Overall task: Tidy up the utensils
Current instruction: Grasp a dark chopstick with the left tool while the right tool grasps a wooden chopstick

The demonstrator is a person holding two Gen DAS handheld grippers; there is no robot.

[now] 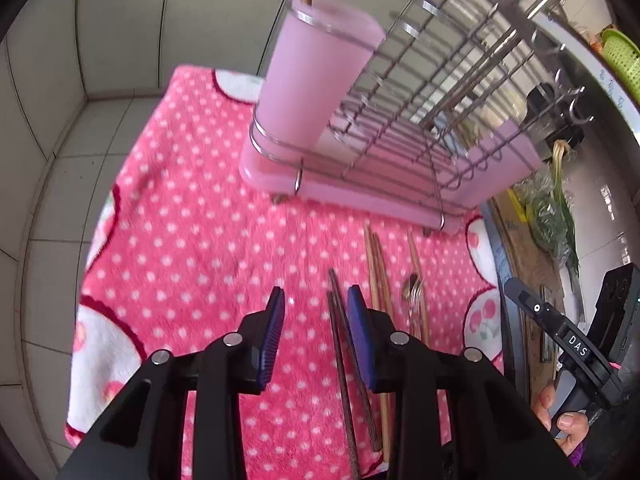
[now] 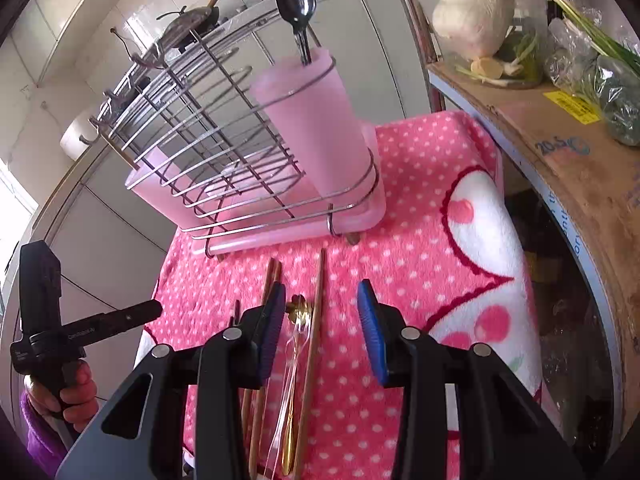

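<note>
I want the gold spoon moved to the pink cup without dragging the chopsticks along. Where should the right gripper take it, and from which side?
Probably at the bare handle just below the bowl, coming from above. The gold spoon lies flat on the towel, handle toward the camera, with a chopstick close alongside. The right gripper, open, should straddle the handle across its width; the gap beside the chopstick looks tight.

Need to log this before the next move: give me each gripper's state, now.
Left gripper: open, holding nothing, above the dark chopsticks.
Right gripper: open, holding nothing, above the spoon.
</note>
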